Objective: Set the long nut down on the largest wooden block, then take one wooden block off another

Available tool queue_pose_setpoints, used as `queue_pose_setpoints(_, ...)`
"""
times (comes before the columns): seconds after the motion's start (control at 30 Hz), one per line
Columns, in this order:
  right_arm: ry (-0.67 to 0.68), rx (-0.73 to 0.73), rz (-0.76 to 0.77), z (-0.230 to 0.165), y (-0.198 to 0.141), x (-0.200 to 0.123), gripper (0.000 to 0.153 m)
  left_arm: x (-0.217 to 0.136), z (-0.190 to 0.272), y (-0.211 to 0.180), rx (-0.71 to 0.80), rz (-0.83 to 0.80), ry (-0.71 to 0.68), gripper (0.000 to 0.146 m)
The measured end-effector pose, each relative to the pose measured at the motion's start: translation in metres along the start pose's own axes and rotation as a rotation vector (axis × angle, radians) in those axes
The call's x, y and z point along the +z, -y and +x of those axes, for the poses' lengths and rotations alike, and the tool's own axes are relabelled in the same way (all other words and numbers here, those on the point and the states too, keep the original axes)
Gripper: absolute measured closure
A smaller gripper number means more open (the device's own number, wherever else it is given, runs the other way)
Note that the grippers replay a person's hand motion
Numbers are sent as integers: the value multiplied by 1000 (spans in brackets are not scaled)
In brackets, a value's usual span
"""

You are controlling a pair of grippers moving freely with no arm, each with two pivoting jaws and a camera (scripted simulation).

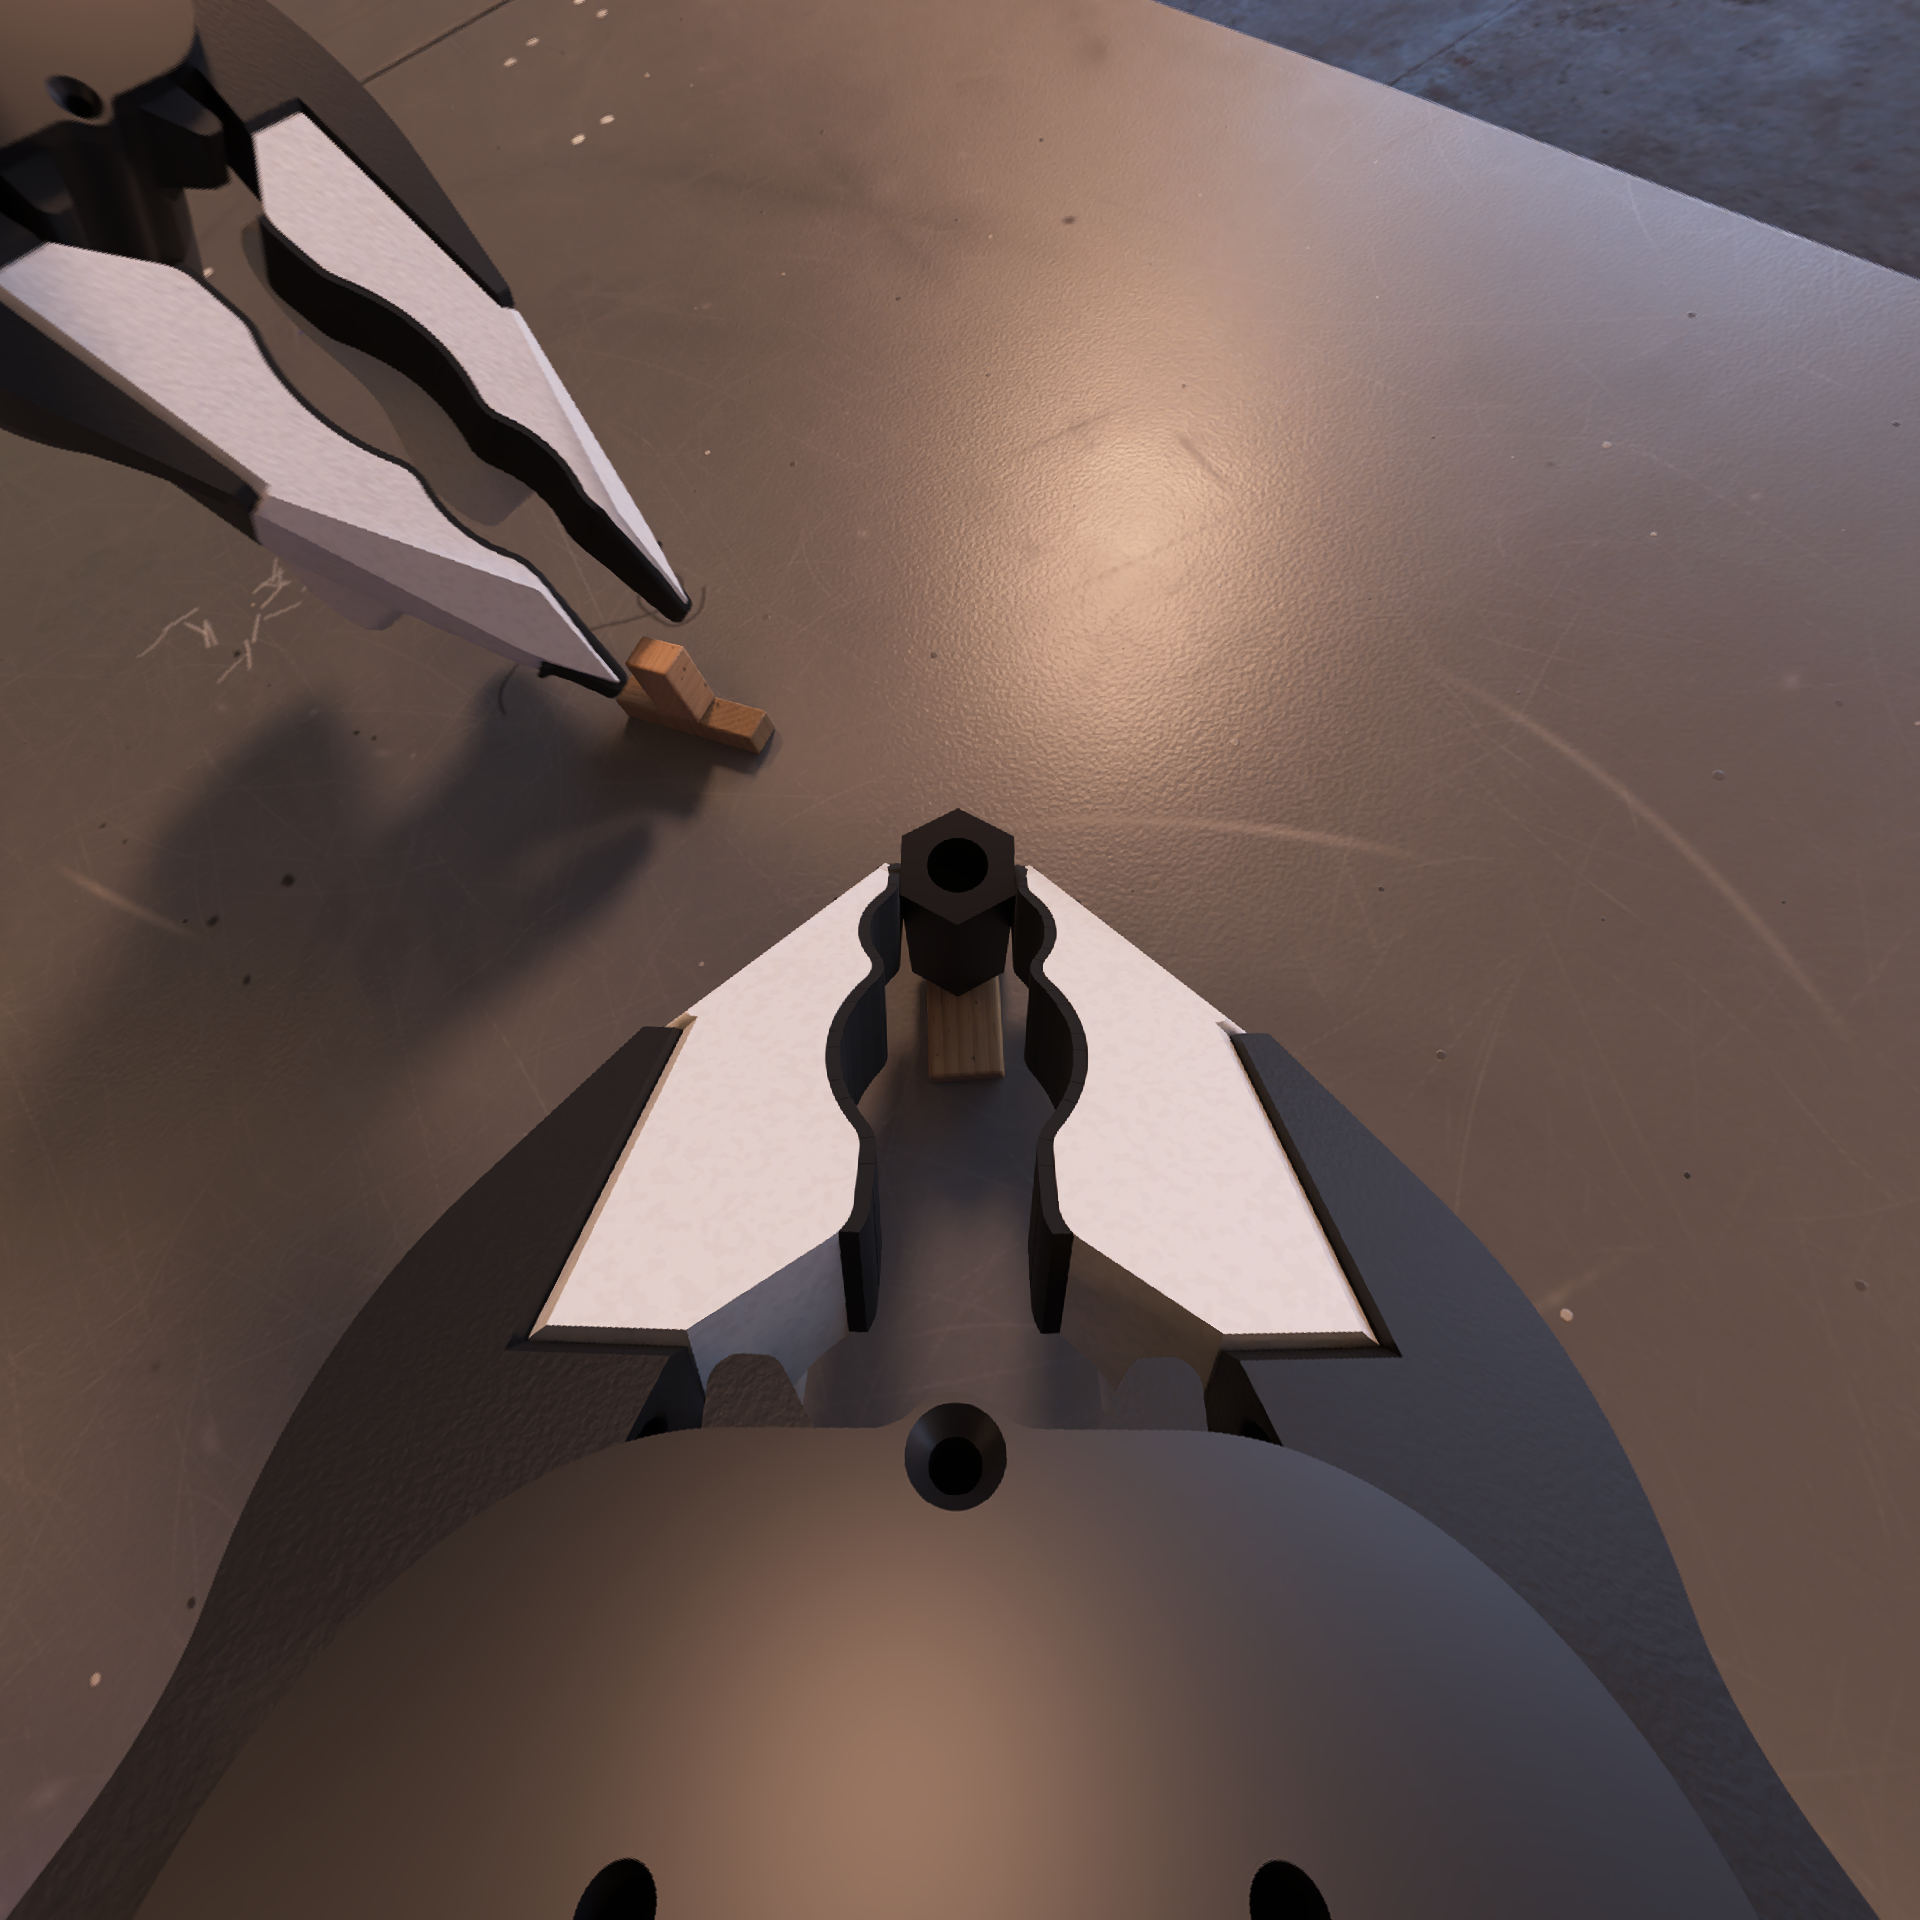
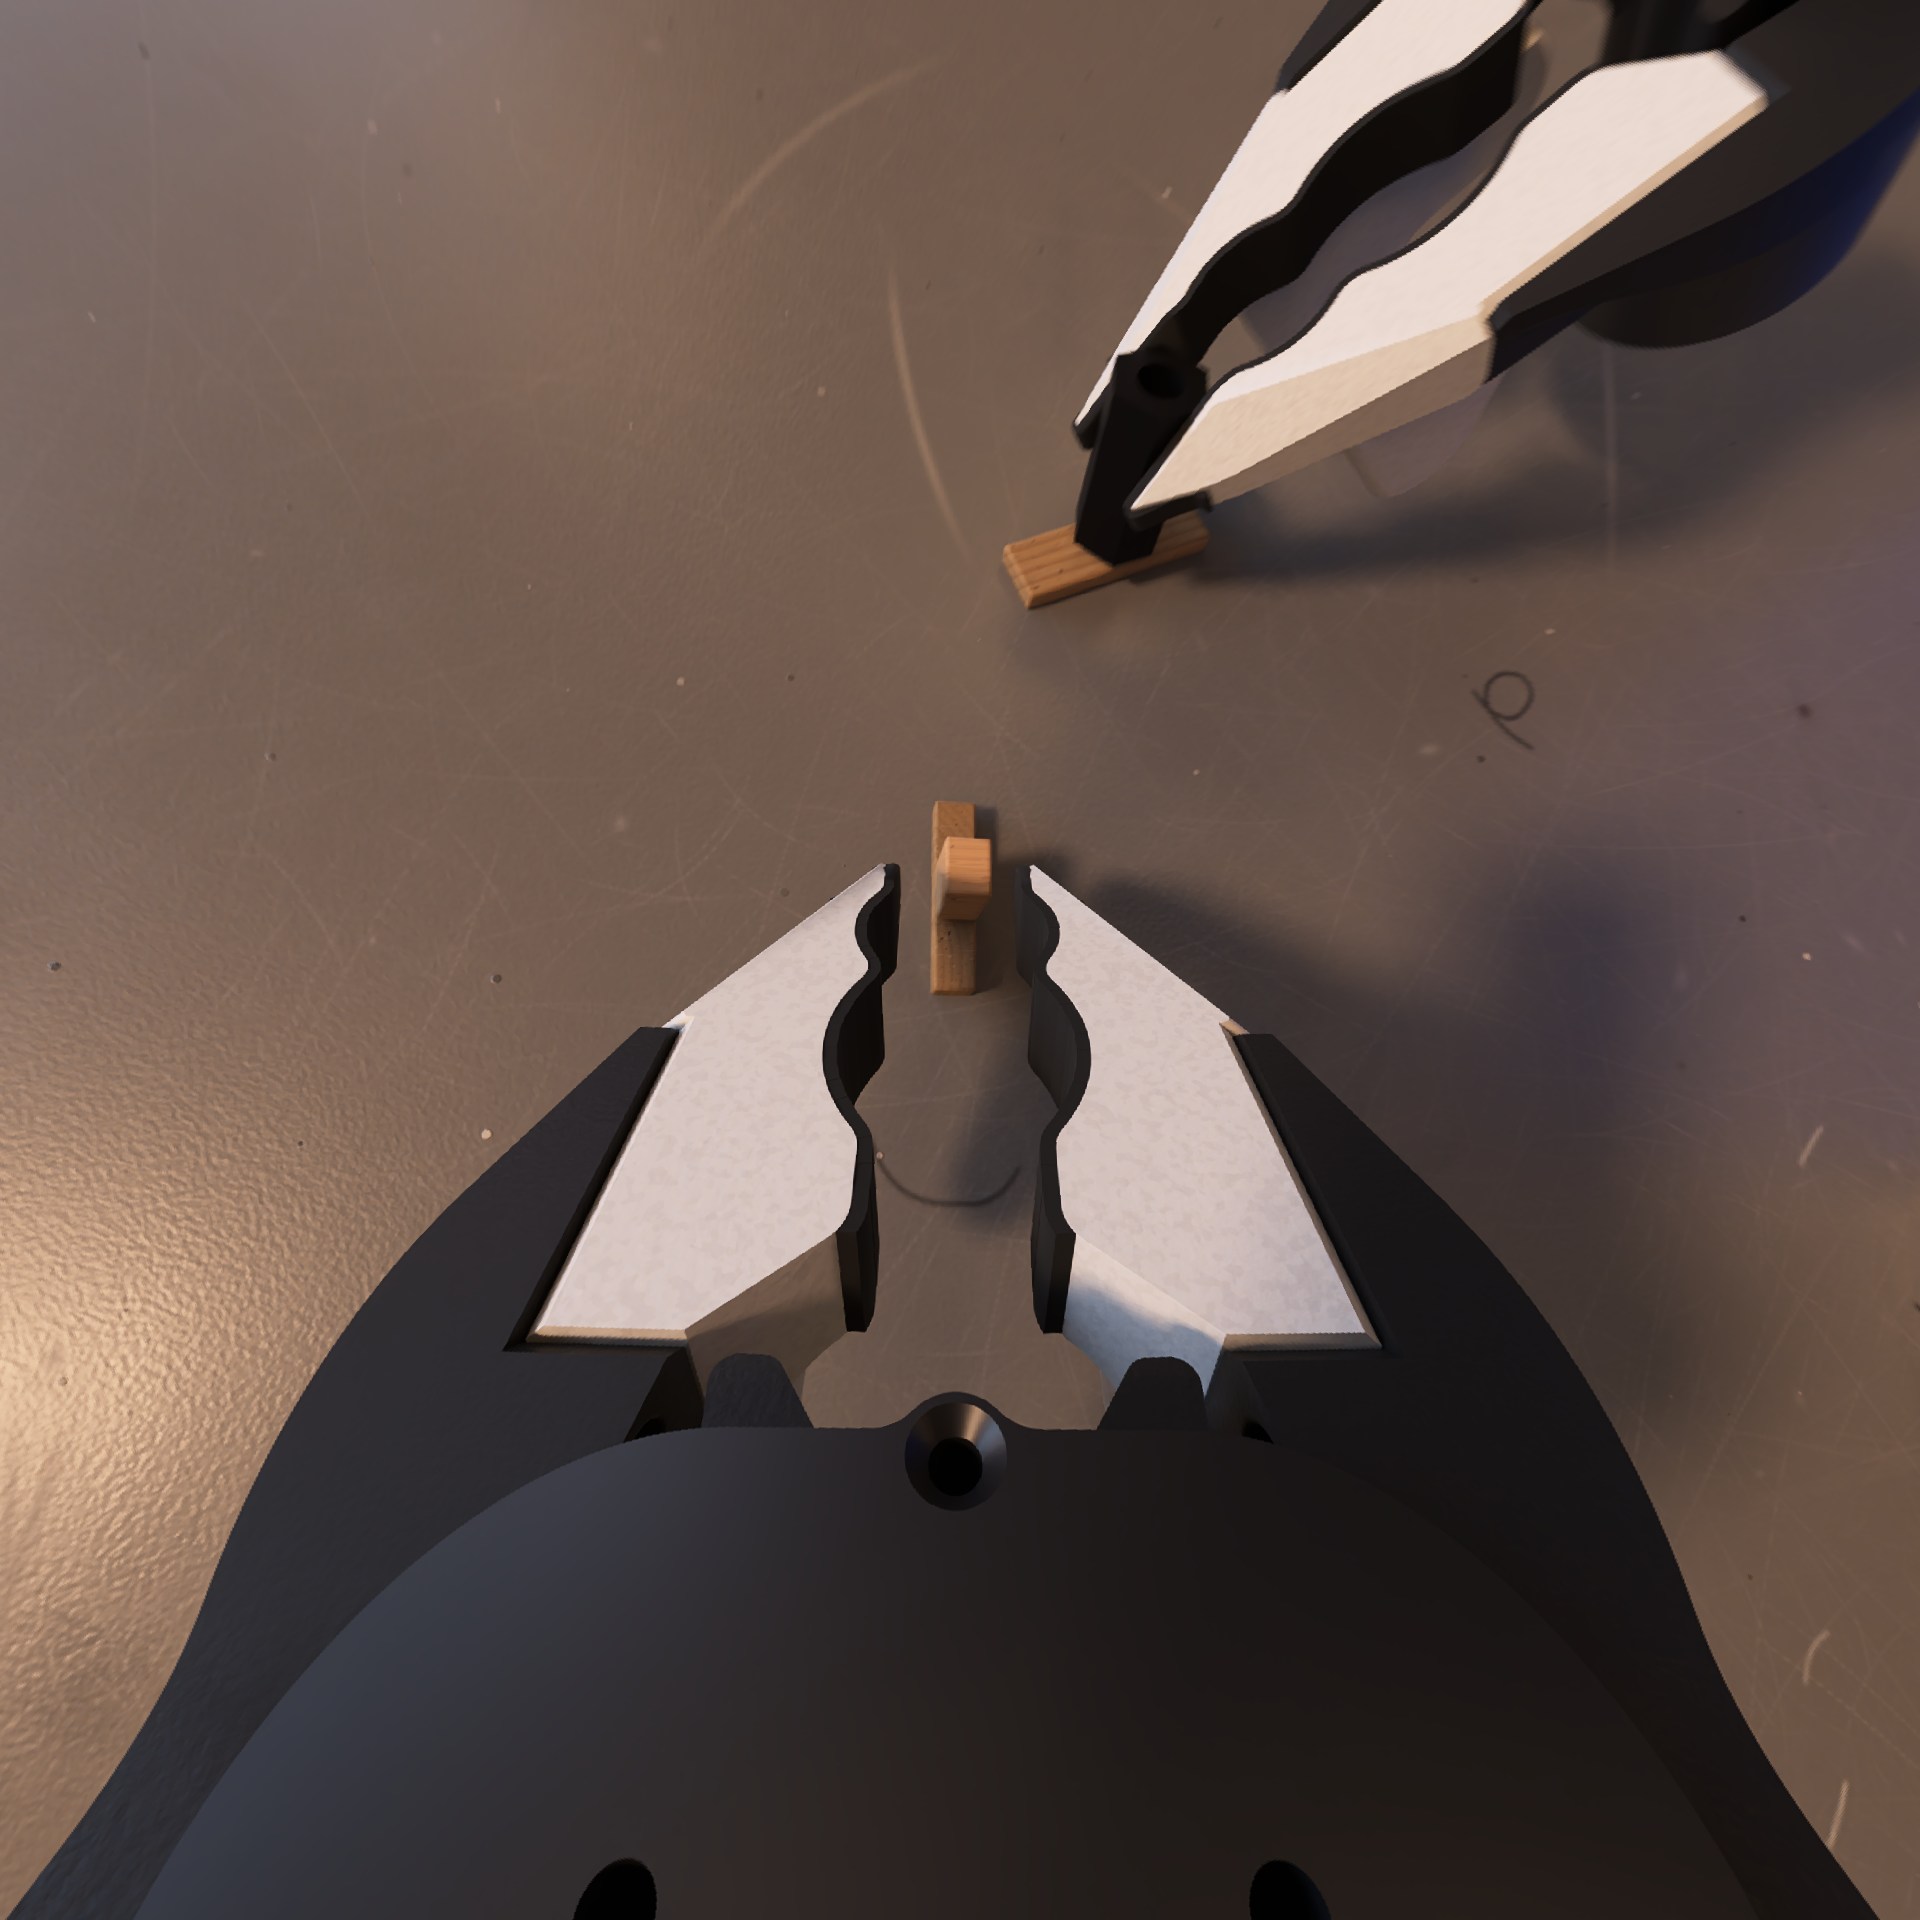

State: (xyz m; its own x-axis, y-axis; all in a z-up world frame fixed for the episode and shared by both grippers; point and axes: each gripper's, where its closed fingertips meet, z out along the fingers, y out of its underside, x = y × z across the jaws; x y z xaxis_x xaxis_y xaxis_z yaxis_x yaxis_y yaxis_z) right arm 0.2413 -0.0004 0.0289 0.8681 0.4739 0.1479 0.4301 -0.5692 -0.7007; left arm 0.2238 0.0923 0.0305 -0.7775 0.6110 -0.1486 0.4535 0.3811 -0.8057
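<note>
Your left gripper (image 1: 956,883) is clamped on the long nut (image 1: 956,909), held upright with its lower end touching or just above the largest wooden block (image 2: 1101,561), well in from the table (image 1: 1351,520) edges; release is not yet made, so I judge step one nearly complete. Your right gripper (image 2: 958,883) stands narrowly parted, holding nothing, astride the small block (image 2: 964,881) sitting on the thin block (image 2: 951,945). Unstacking remains outstanding.
</note>
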Motion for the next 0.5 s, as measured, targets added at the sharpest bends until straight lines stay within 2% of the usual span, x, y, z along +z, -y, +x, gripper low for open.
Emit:
queue_pose_setpoints(0.17,13,-13,-86,-4,-10,10,131,0,-1,0,-3,-2,9,126)
queue_pose_setpoints(0.5,-8,-23,-82,0,-8,15,139,-3,-6,0,-6,10,66,125)
